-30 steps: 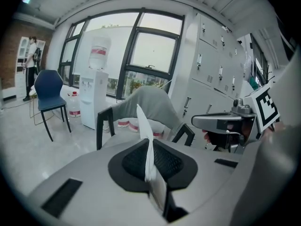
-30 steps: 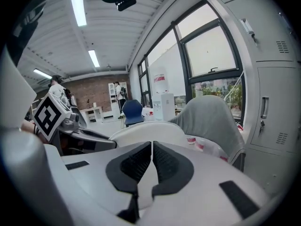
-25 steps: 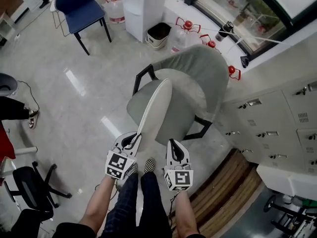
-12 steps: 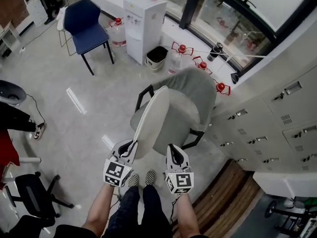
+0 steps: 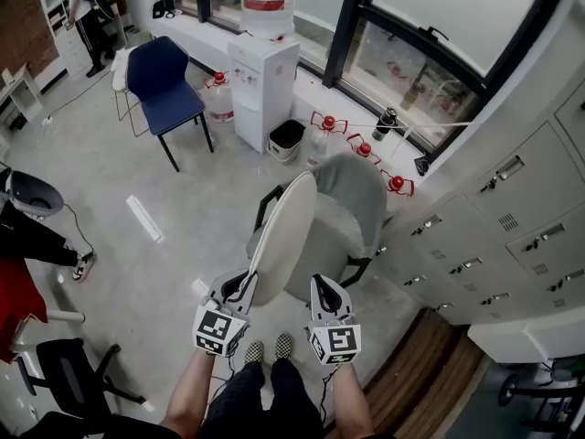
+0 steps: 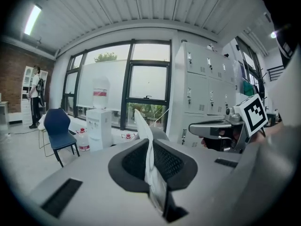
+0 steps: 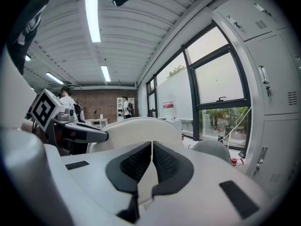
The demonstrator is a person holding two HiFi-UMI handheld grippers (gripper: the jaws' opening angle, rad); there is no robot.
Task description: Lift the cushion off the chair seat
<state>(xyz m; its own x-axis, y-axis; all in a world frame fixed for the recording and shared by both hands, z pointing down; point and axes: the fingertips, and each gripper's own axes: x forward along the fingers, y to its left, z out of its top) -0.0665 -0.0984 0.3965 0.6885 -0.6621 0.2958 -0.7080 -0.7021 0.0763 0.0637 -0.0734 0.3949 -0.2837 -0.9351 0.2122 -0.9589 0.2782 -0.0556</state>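
Seen from above, a person stands on a pale tiled floor, holding a gripper in each hand at the lower centre of the frame. The left gripper has its jaws pinched on the lower edge of a round off-white cushion. The cushion is held up on edge and runs from the jaws toward the centre of the frame. In the left gripper view its fabric is clamped between the dark ribbed pads.

The right gripper is just to the right of the cushion and apart from it. Its jaws are pressed together, and nothing can be made out between them. In its view the cushion shows beyond the jaws.

Behind the cushion, centre right, is a grey armchair with its seat uncovered. A blue chair and a water dispenser stand at the upper left.
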